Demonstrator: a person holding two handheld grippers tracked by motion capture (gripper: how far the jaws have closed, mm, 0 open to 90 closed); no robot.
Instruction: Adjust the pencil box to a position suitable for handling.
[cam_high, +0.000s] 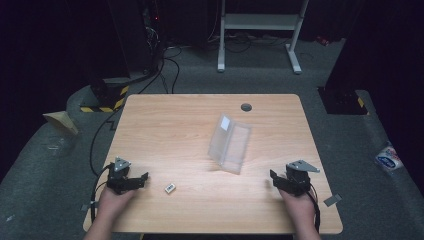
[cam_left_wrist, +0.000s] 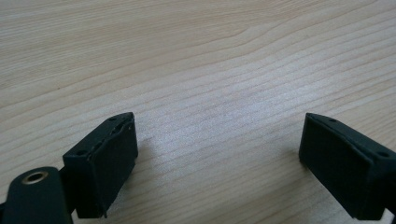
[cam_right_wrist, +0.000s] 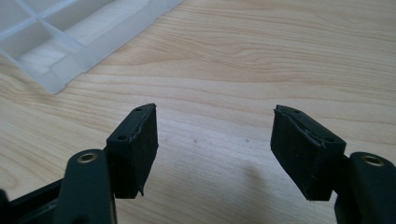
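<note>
Left hand-held gripper (cam_high: 141, 181): near the table's (cam_high: 165, 125) front left edge, jaws wide apart over bare wood.
Small white block (cam_high: 170, 188): just right of it.
Clear plastic case (cam_high: 230, 143): centre, lid raised.
Right hand-held gripper (cam_high: 273, 181): front right, jaws apart, nothing between.

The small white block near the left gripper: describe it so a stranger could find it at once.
Start at the wooden table. Along its near edge, go to the left gripper and look just to that gripper's right. There lies the small white block, flat and tiny, unlike the big clear plastic case standing open mid-table.
</note>
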